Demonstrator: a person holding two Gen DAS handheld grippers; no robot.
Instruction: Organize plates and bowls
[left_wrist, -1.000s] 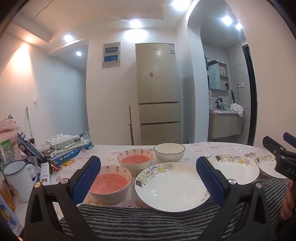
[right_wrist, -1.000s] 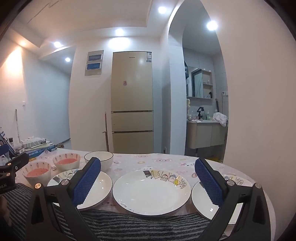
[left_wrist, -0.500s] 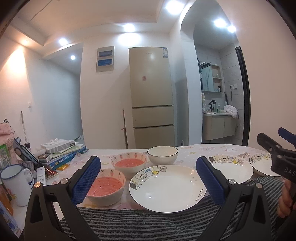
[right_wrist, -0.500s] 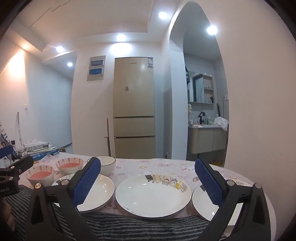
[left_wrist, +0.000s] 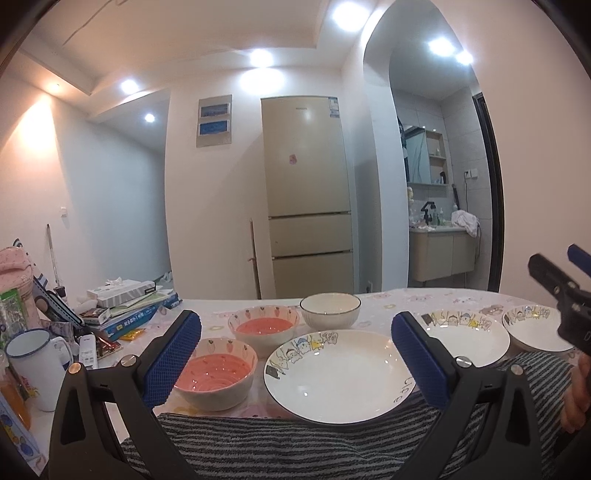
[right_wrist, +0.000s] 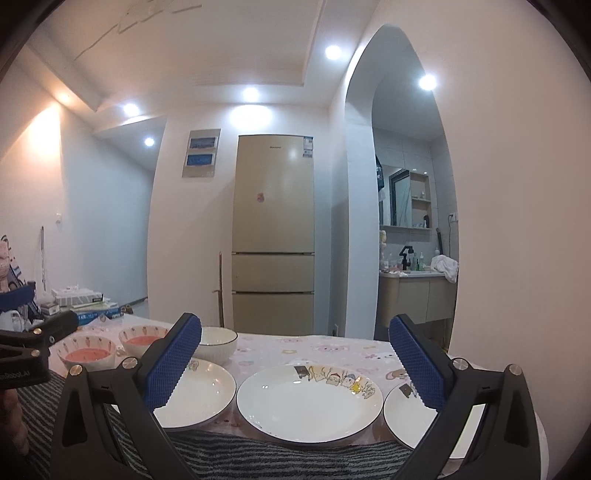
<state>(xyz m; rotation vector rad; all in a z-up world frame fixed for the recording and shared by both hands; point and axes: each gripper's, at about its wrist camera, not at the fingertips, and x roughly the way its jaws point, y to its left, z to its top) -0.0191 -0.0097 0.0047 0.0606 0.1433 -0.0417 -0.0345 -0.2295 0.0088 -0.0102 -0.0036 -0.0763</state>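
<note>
Both grippers, left and right, hovered with jaws spread and empty. Nothing was gathered yet. Next likely meant lowering onto the nearest plate.

The plates and white bowl look like glossy glazed ceramic, catching ceiling-light glints. The two pink bowls share that sheen. The left gripper has matt black plastic arms and blue pads with a rough, knurled texture. Striped cloth in the near foreground looks soft and fuzzy. The far fridge has a smooth satin finish.
</note>
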